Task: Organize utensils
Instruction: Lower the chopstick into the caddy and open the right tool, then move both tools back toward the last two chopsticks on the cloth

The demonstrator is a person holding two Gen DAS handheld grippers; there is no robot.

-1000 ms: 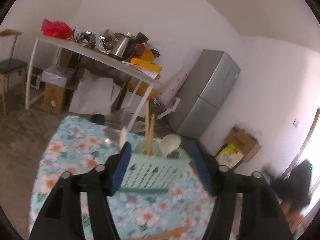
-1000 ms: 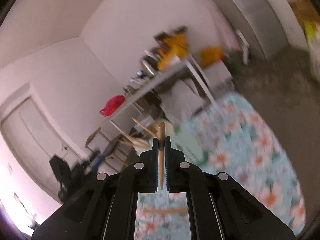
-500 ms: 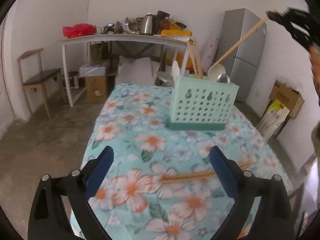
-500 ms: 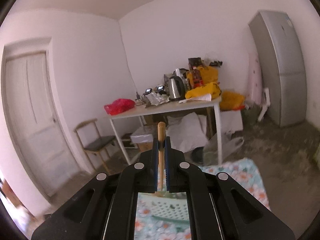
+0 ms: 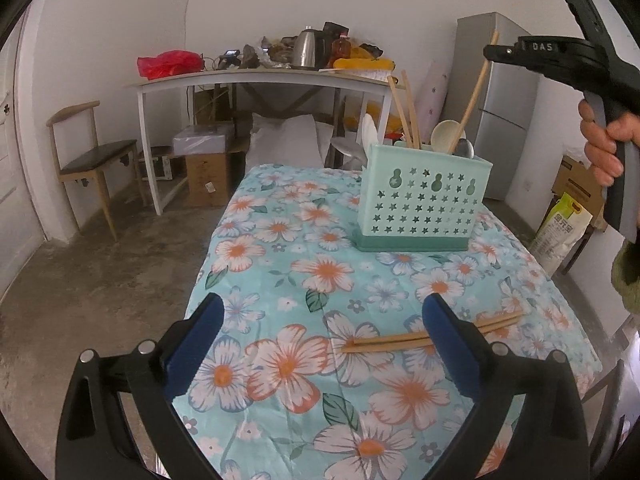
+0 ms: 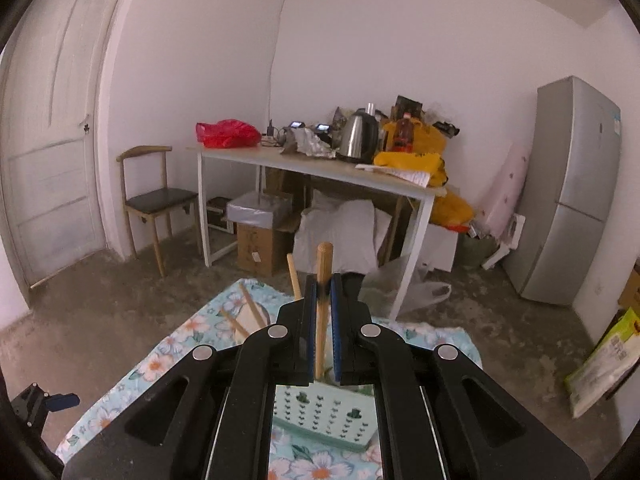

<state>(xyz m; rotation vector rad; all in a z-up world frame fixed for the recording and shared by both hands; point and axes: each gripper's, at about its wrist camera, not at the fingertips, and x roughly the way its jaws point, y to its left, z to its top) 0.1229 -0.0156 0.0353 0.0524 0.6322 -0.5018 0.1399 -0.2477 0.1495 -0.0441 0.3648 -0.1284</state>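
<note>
Left hand-held gripper [image 5: 320, 332] hovers low over the near end of the worktop [image 5: 280, 264], its blue pads spread wide and holding nothing. Just beyond its right pad, a pair of wooden chopsticks [image 5: 400, 340] lies flat on the floral cloth, side by side and partly hidden behind that pad. They look like the only utensils not yet put away, so the task seems close to finished, with this pair and the one in the other hand left.

Farther along the worktop stands the mint-green utensil caddy [image 5: 424, 200], upright, already carrying several chopsticks, a pale spoon and what may be a metal spoon.

Above and to the right of the caddy, the right hand-held gripper [image 6: 322, 308] is pressed together on a long wooden stick [image 6: 323, 292], pinched near its top end. From the left wrist view the stick slants down from the hand-held gripper into the caddy's right part; whether its tip rests on the bottom cannot be told. The person's right hand [image 5: 604, 140] holds the handle high, pointing the tool forward and slightly down over the caddy.
</note>
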